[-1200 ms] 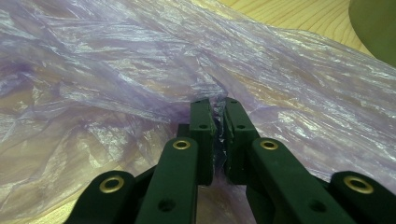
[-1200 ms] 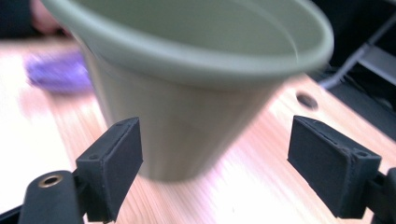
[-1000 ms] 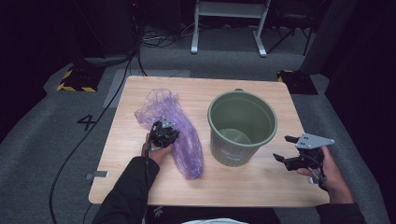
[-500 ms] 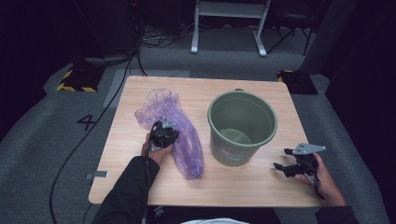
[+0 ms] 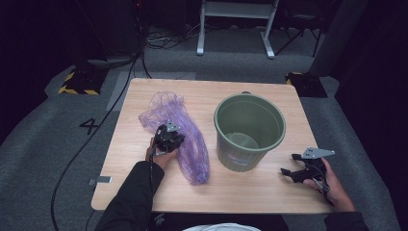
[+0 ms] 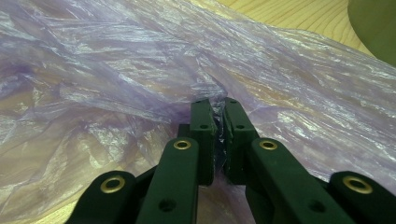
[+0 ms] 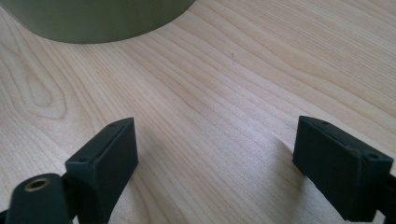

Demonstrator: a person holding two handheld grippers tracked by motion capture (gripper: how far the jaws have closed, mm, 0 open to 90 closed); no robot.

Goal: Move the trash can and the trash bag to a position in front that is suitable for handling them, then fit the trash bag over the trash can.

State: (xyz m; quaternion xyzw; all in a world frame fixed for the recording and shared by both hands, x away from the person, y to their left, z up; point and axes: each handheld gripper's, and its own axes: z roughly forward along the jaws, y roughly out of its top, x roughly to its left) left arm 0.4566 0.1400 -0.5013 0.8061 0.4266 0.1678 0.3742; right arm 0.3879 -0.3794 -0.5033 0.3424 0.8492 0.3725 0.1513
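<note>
Left gripper view shows the left gripper (image 6: pixel 218 116) pinched on a fold of the purple plastic bag (image 6: pixel 116 79), which spreads ahead and to both sides. Right gripper (image 7: pixel 215 154) has just been opening, nothing between its jaws, over bare table (image 7: pixel 224 93) near the green bucket (image 7: pixel 93 18).

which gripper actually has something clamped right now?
The left gripper: its jaws pinch a fold of the purple plastic bag. The right gripper stands wide open over bare table, nothing between its jaws.

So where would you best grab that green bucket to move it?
Probably at the rim of the green bucket: its body is likely too wide for the open right tool. Come from above on the near right side, one jaw inside the wall, one outside.
</note>
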